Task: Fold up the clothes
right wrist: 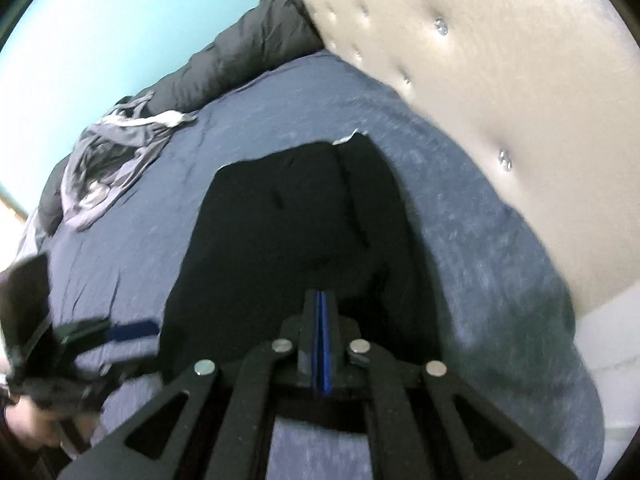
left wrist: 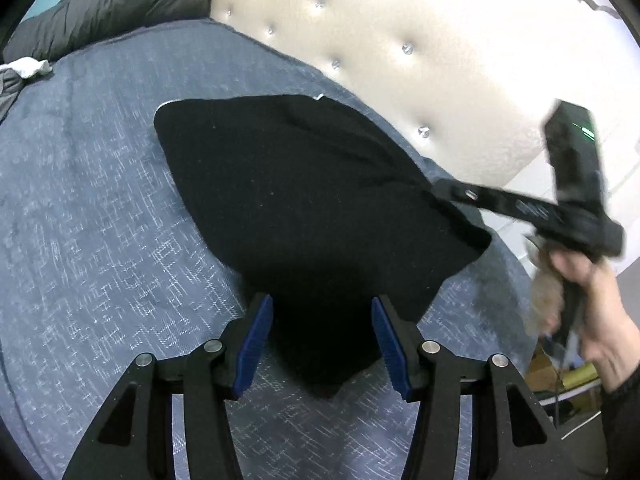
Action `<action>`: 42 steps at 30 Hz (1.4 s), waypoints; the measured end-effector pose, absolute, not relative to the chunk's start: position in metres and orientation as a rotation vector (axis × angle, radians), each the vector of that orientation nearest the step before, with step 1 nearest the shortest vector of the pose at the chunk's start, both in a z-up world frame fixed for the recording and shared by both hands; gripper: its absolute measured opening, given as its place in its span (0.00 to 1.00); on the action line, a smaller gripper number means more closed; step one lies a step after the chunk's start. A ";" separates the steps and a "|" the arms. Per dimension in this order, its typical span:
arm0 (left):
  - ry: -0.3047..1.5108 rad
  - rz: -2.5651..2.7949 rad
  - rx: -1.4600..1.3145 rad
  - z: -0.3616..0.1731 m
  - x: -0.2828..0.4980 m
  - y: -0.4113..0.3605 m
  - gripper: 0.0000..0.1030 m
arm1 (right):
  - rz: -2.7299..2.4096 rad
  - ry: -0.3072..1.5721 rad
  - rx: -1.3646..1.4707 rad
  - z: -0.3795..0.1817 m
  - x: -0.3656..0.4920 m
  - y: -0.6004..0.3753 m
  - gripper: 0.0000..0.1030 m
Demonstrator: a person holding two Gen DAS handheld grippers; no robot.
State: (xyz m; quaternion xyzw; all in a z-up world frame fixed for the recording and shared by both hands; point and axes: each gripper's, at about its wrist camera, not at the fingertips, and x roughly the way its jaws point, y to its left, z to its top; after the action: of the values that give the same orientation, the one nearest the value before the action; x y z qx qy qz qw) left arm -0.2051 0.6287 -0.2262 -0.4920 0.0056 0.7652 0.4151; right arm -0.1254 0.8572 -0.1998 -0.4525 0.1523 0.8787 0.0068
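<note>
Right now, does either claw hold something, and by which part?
The right claw seems shut on the black garment, at its side edge; the left claw is open, empty.

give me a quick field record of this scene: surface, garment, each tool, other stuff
surface: blue bedspread, cream tufted headboard behind
garment: black cloth lying on the bedspread, partly folded
left tool: open, blue pads on either side of the cloth's near corner, not pressing on it
right tool: shut, over the cloth's near edge; whether it pinches fabric cannot be told
other: grey clothes heaped at the far side, dark duvet by the headboard
</note>
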 end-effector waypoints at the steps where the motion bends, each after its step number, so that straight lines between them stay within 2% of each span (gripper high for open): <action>1: 0.017 1.924 -1.247 -0.229 -0.206 0.631 0.54 | 2.733 0.454 -1.433 -0.206 -0.123 0.857 0.00; 4: 0.042 1.925 -1.265 -0.237 -0.203 0.636 0.54 | 2.687 0.420 -1.475 -0.225 -0.115 0.859 0.00; 12: 0.092 1.934 -1.272 -0.234 -0.197 0.640 0.55 | 2.655 0.581 -1.409 -0.241 -0.099 0.872 0.00; 22: 0.079 1.964 -1.234 -0.204 -0.191 0.627 0.54 | 2.699 0.570 -1.264 -0.195 -0.079 0.849 0.00; 33: 0.065 1.994 -1.147 -0.133 -0.160 0.604 0.55 | 2.727 0.520 -1.095 -0.117 -0.042 0.809 0.00; 42: 0.059 2.024 -1.055 -0.076 -0.133 0.576 0.56 | 2.745 0.506 -1.011 -0.075 -0.003 0.780 0.01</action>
State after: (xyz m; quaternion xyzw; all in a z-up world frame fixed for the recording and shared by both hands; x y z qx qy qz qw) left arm -0.1330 0.5761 -0.0764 -0.4203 0.0236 0.8059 0.4163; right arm -0.0027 0.7800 -0.0750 -0.3394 0.1699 0.9211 0.0865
